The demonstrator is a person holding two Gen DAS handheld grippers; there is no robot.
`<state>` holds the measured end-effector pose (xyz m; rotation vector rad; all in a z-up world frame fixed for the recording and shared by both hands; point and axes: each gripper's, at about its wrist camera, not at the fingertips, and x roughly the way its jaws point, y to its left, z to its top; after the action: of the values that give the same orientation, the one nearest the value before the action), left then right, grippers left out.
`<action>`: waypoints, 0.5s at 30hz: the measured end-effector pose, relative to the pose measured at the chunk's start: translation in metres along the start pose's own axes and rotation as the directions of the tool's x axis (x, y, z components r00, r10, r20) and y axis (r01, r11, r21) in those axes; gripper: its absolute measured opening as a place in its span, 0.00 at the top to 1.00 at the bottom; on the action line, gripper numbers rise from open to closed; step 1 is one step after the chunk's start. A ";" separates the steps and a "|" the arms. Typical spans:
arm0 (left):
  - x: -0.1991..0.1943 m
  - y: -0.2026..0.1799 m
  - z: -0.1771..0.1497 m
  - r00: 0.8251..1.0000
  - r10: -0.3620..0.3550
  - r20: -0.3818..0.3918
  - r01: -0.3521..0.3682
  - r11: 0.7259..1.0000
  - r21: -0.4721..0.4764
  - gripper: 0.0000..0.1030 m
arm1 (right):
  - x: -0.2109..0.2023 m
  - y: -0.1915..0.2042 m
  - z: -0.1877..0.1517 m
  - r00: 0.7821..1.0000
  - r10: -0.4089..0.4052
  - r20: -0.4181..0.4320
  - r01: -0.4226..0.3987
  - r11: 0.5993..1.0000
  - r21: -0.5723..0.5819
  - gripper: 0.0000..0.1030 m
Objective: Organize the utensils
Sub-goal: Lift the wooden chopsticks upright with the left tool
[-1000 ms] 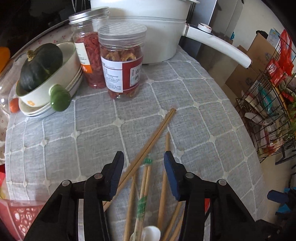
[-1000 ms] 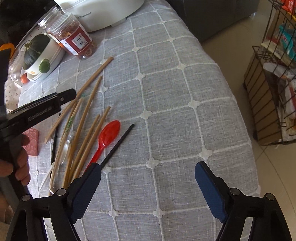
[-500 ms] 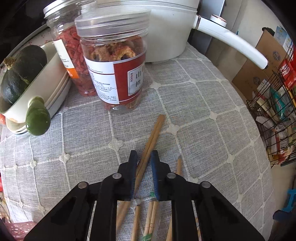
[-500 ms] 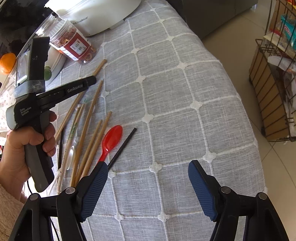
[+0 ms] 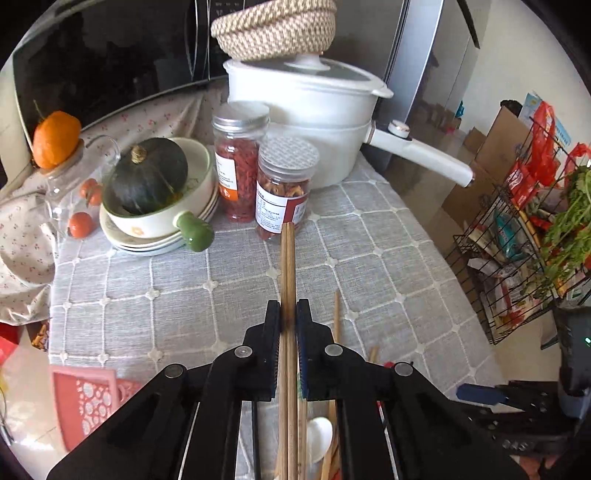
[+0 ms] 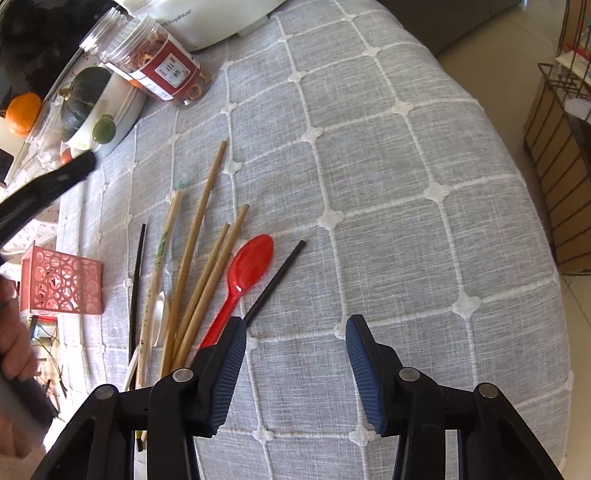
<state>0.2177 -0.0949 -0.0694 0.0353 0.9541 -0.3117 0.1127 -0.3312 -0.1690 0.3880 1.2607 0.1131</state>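
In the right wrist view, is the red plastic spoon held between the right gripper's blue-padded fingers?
No: the red plastic spoon lies on the grey checked tablecloth, and nothing sits between the closing jaws of the right gripper.

The cloth (image 6: 369, 184) on the bench is pale grey, with a grid of white stitched lines and small white crosses where they meet. The chopsticks (image 6: 199, 236) are light brown wood; one pair (image 6: 162, 251) is marked with a green print. The spoon (image 6: 243, 273) is bright red, and a thin stick (image 6: 275, 280) beside it is black. The small basket (image 6: 61, 284) is pink, pierced with a pattern of circles. The left tool (image 5: 288, 317) and the right tool (image 6: 295, 332) are black with dark blue ribbed pads (image 6: 229, 373). The pot (image 5: 306, 122) is white, the squash (image 5: 147, 177) dark green, and the woven bowl (image 5: 273, 29) is beige and white in zigzag.
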 end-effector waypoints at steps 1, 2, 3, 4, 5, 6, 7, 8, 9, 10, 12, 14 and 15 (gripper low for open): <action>-0.012 -0.001 -0.005 1.000 -0.004 0.014 0.004 1.000 -0.002 0.91 | 0.002 0.003 0.000 1.000 0.003 -0.004 -0.003 1.000 -0.005 0.55; -0.023 -0.003 -0.010 1.000 -0.007 0.026 0.008 1.000 -0.006 0.91 | 0.004 0.007 0.000 1.000 0.007 -0.005 -0.007 1.000 -0.010 0.56; -0.036 -0.001 -0.016 0.999 -0.011 0.035 0.012 1.000 -0.010 0.91 | 0.006 0.010 0.000 1.000 0.010 -0.006 -0.010 1.000 -0.016 0.57; -0.050 0.002 -0.024 0.999 -0.014 0.047 0.015 1.000 -0.017 0.91 | 0.007 0.013 0.001 1.000 0.012 -0.006 -0.012 1.000 -0.022 0.58; -0.063 0.004 -0.032 0.998 -0.016 0.058 0.018 1.000 -0.020 0.91 | 0.009 0.016 0.001 1.000 0.011 -0.007 -0.011 1.000 -0.024 0.58; -0.075 0.008 -0.040 0.997 -0.020 0.069 0.022 0.999 -0.029 0.91 | 0.011 0.019 0.001 1.000 0.010 -0.008 -0.010 1.000 -0.024 0.58; -0.081 0.009 -0.048 0.996 -0.029 0.079 0.032 0.999 -0.040 0.91 | 0.013 0.021 0.000 1.000 0.010 -0.010 -0.010 1.000 -0.022 0.58; -0.091 0.013 -0.058 0.995 -0.039 0.087 0.043 0.998 -0.053 0.91 | 0.016 0.024 0.000 1.000 0.010 -0.013 -0.010 1.000 -0.018 0.59; -0.098 0.017 -0.065 0.994 -0.043 0.096 0.050 0.996 -0.069 0.91 | 0.018 0.027 0.000 1.000 0.013 -0.017 -0.014 1.000 -0.018 0.60; -0.106 0.021 -0.074 0.994 -0.042 0.105 0.051 0.995 -0.082 0.91 | 0.020 0.032 -0.002 1.000 0.020 -0.018 -0.020 1.000 -0.023 0.60; -0.115 0.028 -0.090 0.992 -0.037 0.117 0.048 0.994 -0.097 0.91 | 0.024 0.042 -0.002 1.000 0.025 -0.016 -0.026 0.999 -0.043 0.63; -0.119 0.036 -0.103 0.992 -0.015 0.124 0.029 0.993 -0.110 0.91 | 0.027 0.055 -0.001 0.999 0.034 -0.005 -0.034 0.997 -0.073 0.68; -0.120 0.040 -0.107 0.993 -0.007 0.121 0.022 0.993 -0.119 0.91 | 0.029 0.061 0.001 0.999 0.041 0.003 -0.041 0.995 -0.087 0.70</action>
<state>0.0791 -0.0092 -0.0391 -0.0999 0.8518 -0.2665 0.1305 -0.2663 -0.1741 0.3391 1.2395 0.2010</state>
